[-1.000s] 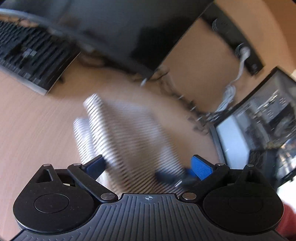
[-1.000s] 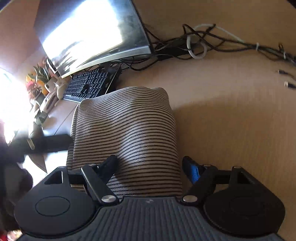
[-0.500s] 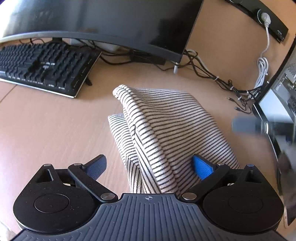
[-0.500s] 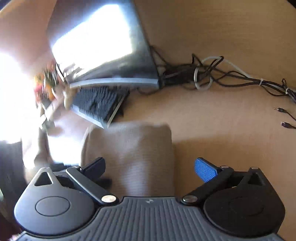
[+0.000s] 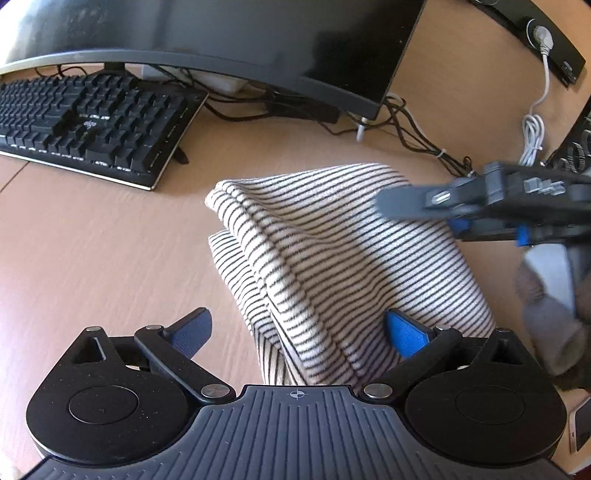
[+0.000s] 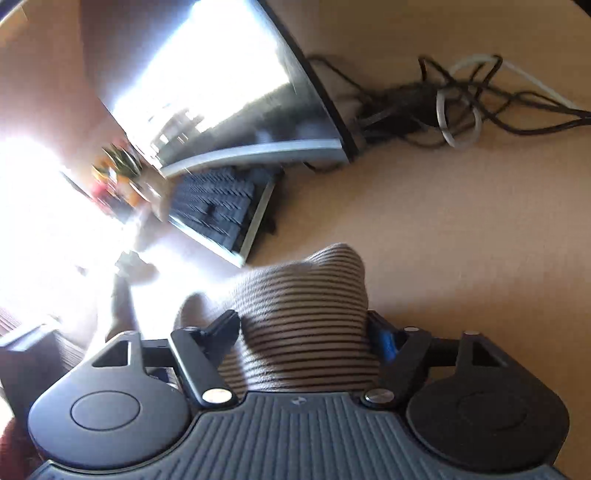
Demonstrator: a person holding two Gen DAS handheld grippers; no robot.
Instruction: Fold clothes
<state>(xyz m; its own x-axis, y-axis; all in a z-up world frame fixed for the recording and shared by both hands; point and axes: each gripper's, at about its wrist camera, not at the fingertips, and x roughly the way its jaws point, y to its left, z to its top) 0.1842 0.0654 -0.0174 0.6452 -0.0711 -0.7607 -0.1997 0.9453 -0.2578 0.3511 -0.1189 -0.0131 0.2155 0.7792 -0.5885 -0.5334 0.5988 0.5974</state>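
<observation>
A cream garment with thin black stripes lies folded in layers on the wooden desk. My left gripper is open just above its near end. The cloth runs between the fingers, the right blue pad is against it and the left pad is off it. My right gripper reaches in from the right over the garment's far right edge. In the right wrist view, the right gripper has a bunched fold of the garment filling the gap, its jaws closing onto both sides.
A black keyboard lies at the left and a curved monitor stands behind it. Tangled cables and a white cord run along the back right. A phone lies at the lower right edge.
The right gripper let the cloth go, pulled back, and now closes around a bunched fold. It has come into the left wrist view from the right. My left gripper sank a little.
</observation>
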